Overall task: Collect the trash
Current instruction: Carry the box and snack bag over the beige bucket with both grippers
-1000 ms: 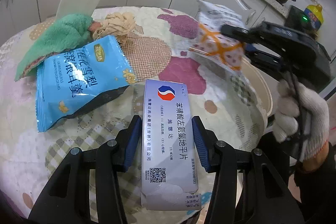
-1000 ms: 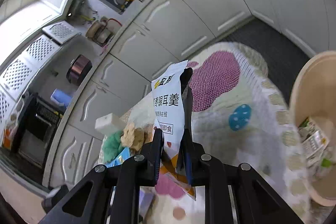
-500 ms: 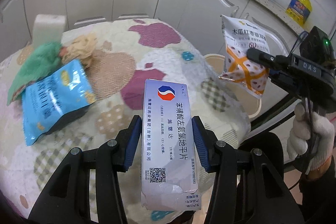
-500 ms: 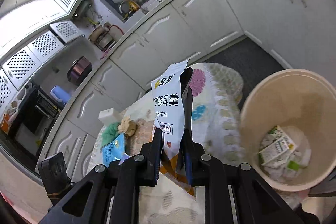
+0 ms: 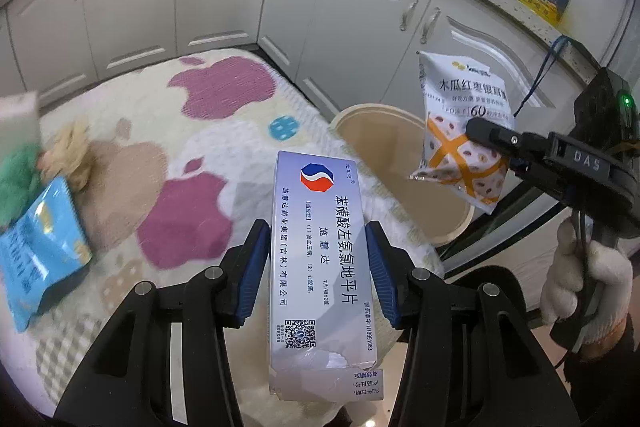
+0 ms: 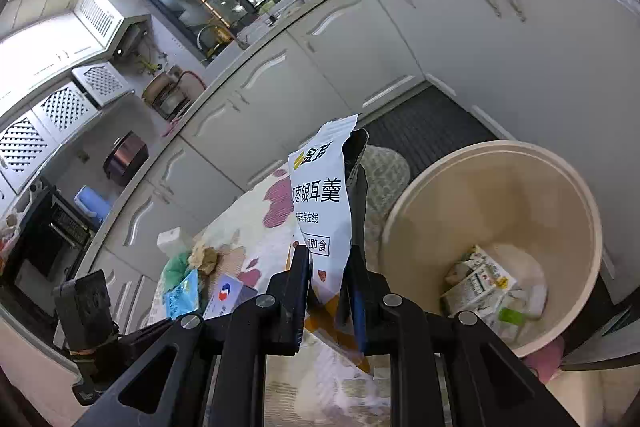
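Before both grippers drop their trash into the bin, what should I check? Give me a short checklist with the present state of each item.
1. Right gripper shut on the white and orange snack pouch: ok.
2. Left gripper shut on the grey-blue medicine box: ok.
3. Pouch over the beige round trash bin: cannot tell; it hangs near the rim.
4. Medicine box over the bin: not ok; it is over the table edge.
5. Bin has room: ok; only a few cartons lie at the bottom.
6. Blue snack bag collected: not ok; it lies on the table.

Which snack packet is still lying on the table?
The blue packet, on the tablecloth beside the green cloth. The white-and-orange packet hangs in the right gripper.
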The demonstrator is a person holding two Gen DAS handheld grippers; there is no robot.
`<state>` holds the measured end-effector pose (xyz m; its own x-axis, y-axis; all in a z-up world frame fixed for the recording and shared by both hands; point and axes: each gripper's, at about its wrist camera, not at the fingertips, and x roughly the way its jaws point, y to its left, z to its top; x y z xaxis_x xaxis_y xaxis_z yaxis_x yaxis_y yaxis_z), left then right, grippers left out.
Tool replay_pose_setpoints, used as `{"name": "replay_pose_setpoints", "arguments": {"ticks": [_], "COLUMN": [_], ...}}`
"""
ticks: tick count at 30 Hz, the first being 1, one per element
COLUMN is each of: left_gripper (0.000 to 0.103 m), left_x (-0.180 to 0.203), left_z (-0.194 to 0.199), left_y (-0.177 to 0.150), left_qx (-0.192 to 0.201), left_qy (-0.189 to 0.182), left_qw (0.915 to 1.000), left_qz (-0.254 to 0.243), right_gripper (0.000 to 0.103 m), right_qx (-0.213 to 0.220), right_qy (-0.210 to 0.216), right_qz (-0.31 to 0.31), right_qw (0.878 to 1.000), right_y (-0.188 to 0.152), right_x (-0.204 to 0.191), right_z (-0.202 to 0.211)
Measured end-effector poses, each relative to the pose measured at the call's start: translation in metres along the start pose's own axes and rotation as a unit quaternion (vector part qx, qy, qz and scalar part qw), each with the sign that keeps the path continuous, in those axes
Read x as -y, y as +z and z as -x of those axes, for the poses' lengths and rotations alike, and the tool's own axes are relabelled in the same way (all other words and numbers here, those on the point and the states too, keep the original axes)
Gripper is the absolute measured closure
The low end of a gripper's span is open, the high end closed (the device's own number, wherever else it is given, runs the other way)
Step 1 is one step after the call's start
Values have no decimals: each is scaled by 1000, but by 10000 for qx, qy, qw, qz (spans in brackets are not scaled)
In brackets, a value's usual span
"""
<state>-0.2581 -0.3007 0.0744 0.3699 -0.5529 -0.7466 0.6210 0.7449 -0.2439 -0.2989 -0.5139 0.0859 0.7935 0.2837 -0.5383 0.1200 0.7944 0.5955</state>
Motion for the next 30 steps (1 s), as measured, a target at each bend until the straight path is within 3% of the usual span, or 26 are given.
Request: {"name": "replay_pose_setpoints", "arguments": {"ticks": [8, 18, 30], "left_gripper": [56, 56, 56], "left_x": [18, 45, 70], "left_z": [-22, -64, -108], "left_y": [21, 48, 65], "left_qx": [-60, -275, -446], "left_qy": [-111, -539, -536], "left_qw": [9999, 9981, 9975], "left_qz": [-78, 139, 62], "right_gripper": [85, 85, 85], "right_qx": [60, 69, -67], "right_qy": [-233, -606, -870], "right_qz": [-73, -370, -573], "right_qw": [9997, 9975, 9945], "right_y": [1, 2, -1], "right_x": [20, 57, 89], "right_z": [6, 4, -5]}}
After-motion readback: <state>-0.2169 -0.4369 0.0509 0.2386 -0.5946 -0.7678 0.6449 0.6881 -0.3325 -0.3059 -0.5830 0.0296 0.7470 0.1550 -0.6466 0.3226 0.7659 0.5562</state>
